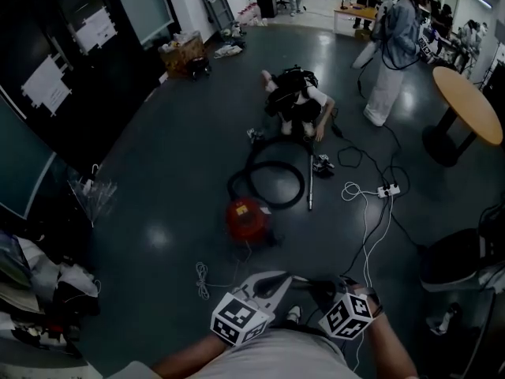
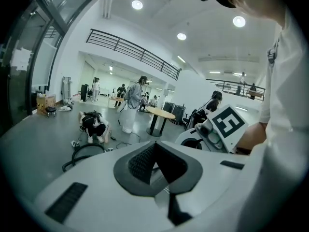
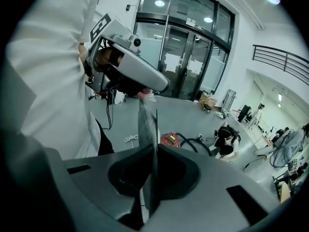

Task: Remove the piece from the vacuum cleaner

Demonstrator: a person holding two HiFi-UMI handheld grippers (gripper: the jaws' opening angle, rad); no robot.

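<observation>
The red vacuum cleaner (image 1: 248,215) sits on the dark floor, well ahead of me. Its black hose (image 1: 268,184) lies in a loop beside it, with a metal tube (image 1: 310,180) to the right. Both grippers are held close to my body, far from the vacuum. The left gripper (image 1: 286,278) has its dark pads meeting at the tips (image 2: 154,146), with nothing between them. The right gripper (image 1: 317,289) has its fingers together with only a thin slit between them (image 3: 147,103). Their tips almost touch the left gripper (image 3: 130,66). The vacuum (image 3: 170,139) also shows small in the right gripper view.
A person (image 1: 296,101) kneels on the floor beyond the hose, and another person (image 1: 390,46) stands further right. A power strip with white cables (image 1: 387,190) lies to the right. A round table (image 1: 465,101), a chair (image 1: 458,259), boxes (image 1: 181,54) and clutter (image 1: 47,283) line the edges.
</observation>
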